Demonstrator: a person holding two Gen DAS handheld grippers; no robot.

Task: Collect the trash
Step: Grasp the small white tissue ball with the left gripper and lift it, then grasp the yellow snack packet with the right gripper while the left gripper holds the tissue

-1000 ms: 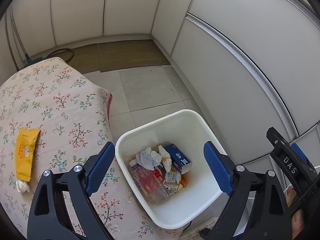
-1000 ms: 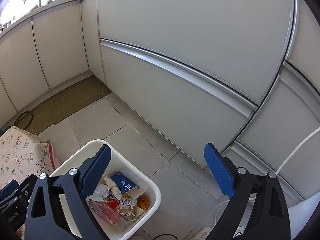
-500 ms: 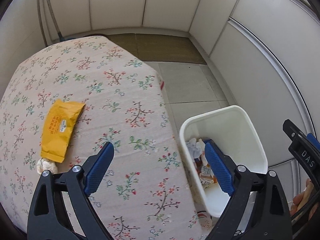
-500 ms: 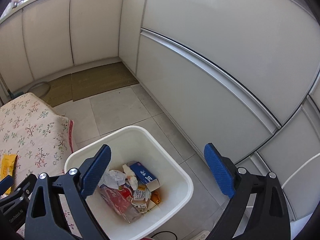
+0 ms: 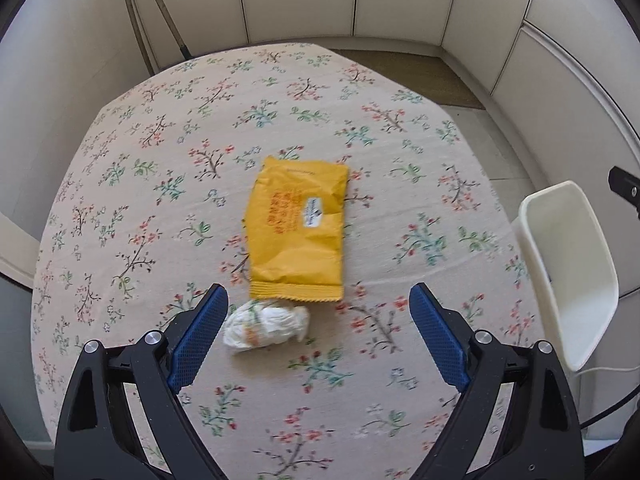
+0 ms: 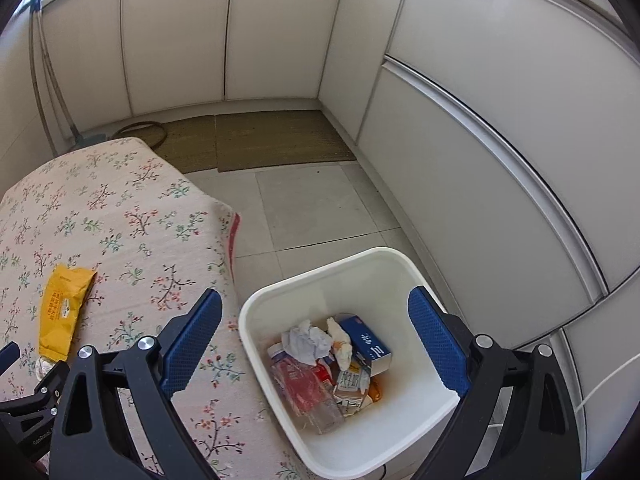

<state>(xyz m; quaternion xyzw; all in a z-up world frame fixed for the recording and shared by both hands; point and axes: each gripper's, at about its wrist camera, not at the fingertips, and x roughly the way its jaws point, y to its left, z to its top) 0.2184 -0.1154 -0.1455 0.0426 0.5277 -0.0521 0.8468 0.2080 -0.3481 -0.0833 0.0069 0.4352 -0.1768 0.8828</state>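
Observation:
A yellow snack wrapper (image 5: pixel 298 234) lies on the floral tablecloth (image 5: pixel 160 160), with a crumpled white tissue (image 5: pixel 266 326) just below it. My left gripper (image 5: pixel 318 332) is open and empty above the table, its left fingertip beside the tissue. The wrapper also shows in the right wrist view (image 6: pixel 64 308). My right gripper (image 6: pixel 314 344) is open and empty above the white trash bin (image 6: pixel 420 280), which holds several pieces of trash, among them a blue box (image 6: pixel 370 344) and crumpled paper (image 6: pixel 306 340).
The bin (image 5: pixel 568 272) stands on the tiled floor at the table's right edge. White cabinet panels (image 6: pixel 500 140) enclose the space. A brown mat (image 6: pixel 260 140) lies on the floor beyond. A mop handle (image 5: pixel 160 12) leans at the back left.
My left gripper has swung left from over the bin to over the table, centring on the wrapper and tissue. My right gripper has turned left, so the bin and table show more.

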